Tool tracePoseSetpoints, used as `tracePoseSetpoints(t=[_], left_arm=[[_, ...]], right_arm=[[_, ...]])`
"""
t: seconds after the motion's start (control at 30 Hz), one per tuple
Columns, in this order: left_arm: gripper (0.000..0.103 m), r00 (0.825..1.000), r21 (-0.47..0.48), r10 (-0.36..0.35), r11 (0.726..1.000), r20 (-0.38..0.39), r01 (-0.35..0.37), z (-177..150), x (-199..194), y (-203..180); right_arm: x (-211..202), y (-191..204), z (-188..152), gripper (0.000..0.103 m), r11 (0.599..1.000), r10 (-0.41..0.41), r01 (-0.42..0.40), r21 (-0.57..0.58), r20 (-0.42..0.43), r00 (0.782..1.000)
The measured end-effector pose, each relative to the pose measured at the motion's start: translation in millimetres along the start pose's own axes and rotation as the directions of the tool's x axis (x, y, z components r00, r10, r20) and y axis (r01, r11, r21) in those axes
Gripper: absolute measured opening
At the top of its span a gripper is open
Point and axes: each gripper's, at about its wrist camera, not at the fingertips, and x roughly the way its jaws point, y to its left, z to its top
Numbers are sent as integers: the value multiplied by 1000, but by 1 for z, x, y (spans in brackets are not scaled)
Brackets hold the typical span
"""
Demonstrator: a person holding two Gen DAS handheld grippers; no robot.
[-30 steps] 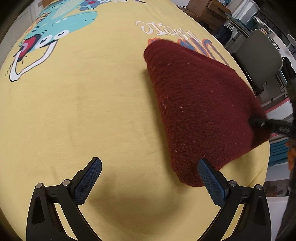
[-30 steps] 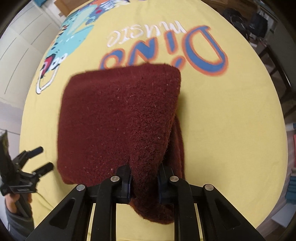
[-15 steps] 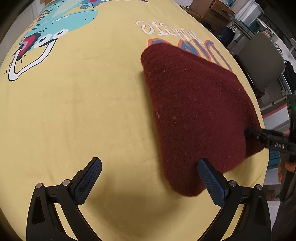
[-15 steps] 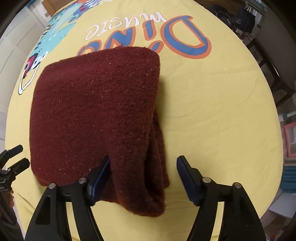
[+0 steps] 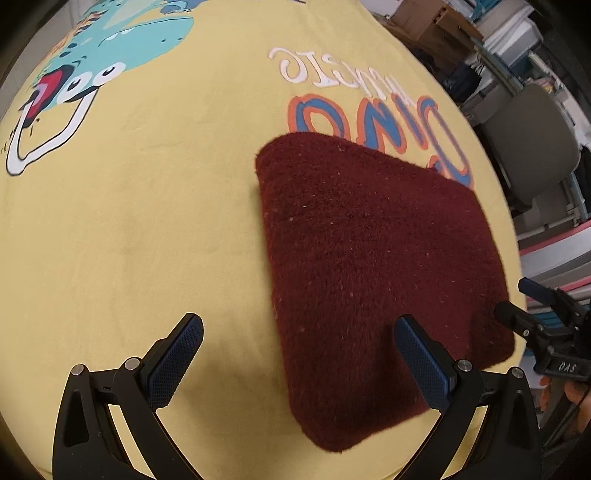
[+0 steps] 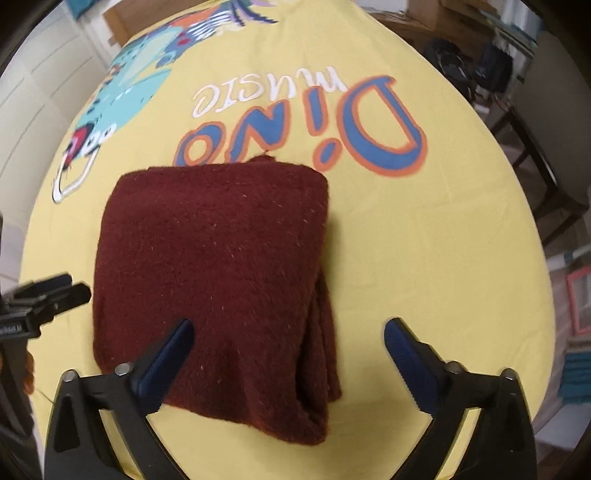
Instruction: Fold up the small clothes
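Observation:
A dark red fleece garment (image 5: pixel 369 258) lies folded in a thick square on the yellow dinosaur-print cloth (image 5: pixel 147 221). My left gripper (image 5: pixel 298 325) is open above its near left edge, one pad over the fleece and one over bare cloth. In the right wrist view the garment (image 6: pixel 214 258) shows stacked layers along its right side. My right gripper (image 6: pixel 290 326) hovers over that near corner with its jaws opening wide, the pads clear of the fabric. Each gripper also shows in the other's view: the right gripper (image 5: pixel 532 306) at the right rim, the left gripper (image 6: pixel 55 288) at the left rim.
The yellow cloth (image 6: pixel 424 240) carries "Dino music" lettering (image 6: pixel 306 125) behind the garment. A grey chair (image 5: pixel 528 147) and cardboard boxes (image 5: pixel 424 26) stand beyond the table's right edge. White cabinet doors (image 6: pixel 37 74) are at far left.
The right gripper let go of the garment's folded edge and opened wide; that edge dropped flat. The left gripper moved over toward the garment's left side.

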Motion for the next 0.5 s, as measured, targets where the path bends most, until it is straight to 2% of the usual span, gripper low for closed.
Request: tracePoseSetpoints(t=[0.2, 0.33, 0.5], left_arm=[[102, 998, 8, 31, 999, -59, -31, -3, 29, -8], [103, 994, 45, 93, 995, -64, -90, -11, 44, -13], [103, 988, 90, 145, 986, -48, -140, -18, 52, -17]], right_arm=[[41, -3, -1, 103, 1000, -23, 21, -20, -95, 995], [59, -13, -7, 103, 997, 75, -74, 13, -67, 995], [82, -22, -9, 103, 986, 157, -150, 66, -104, 982]])
